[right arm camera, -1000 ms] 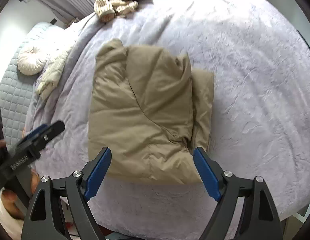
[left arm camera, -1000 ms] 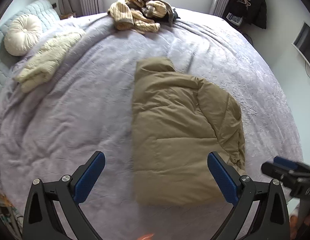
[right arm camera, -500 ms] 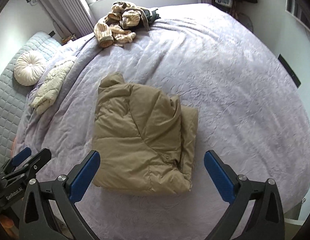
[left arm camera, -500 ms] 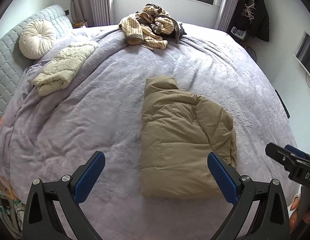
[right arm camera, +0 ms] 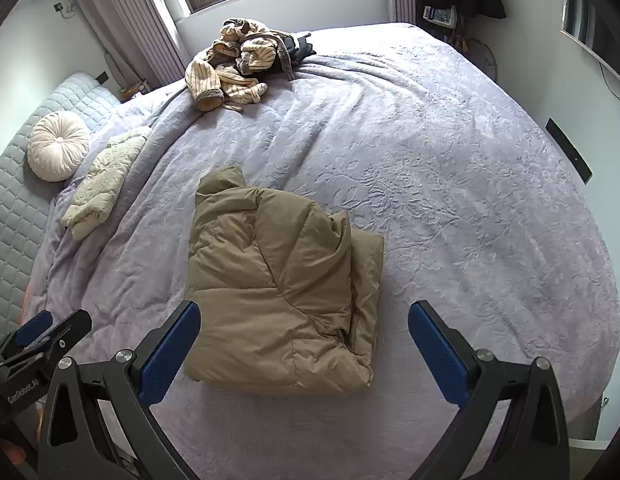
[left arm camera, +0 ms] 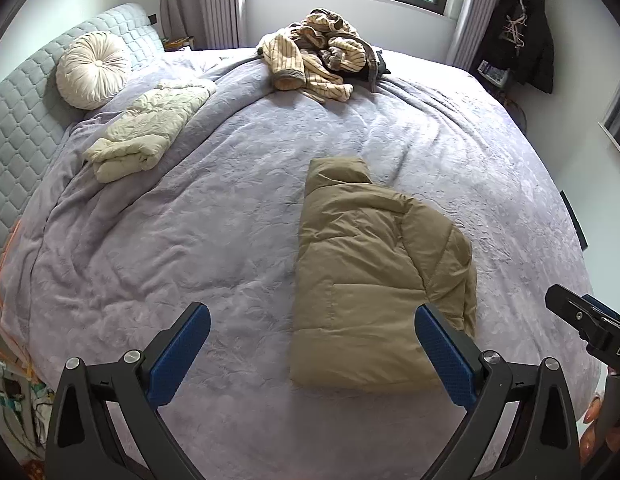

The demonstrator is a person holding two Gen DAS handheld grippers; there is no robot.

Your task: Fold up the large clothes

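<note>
Lying folded on the bed (left arm camera: 237, 208), tan jacket (right arm camera: 277, 292); clothes pile (left arm camera: 322, 56) beyond; both tools wide open, empty.

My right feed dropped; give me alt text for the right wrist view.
A folded tan puffer jacket lies on the lilac bedspread, below the open, empty right gripper. Behind: a heap of striped clothes and a folded cream garment.

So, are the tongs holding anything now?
Nothing: left tongs and right tongs are open, above the folded khaki padded jacket.
</note>
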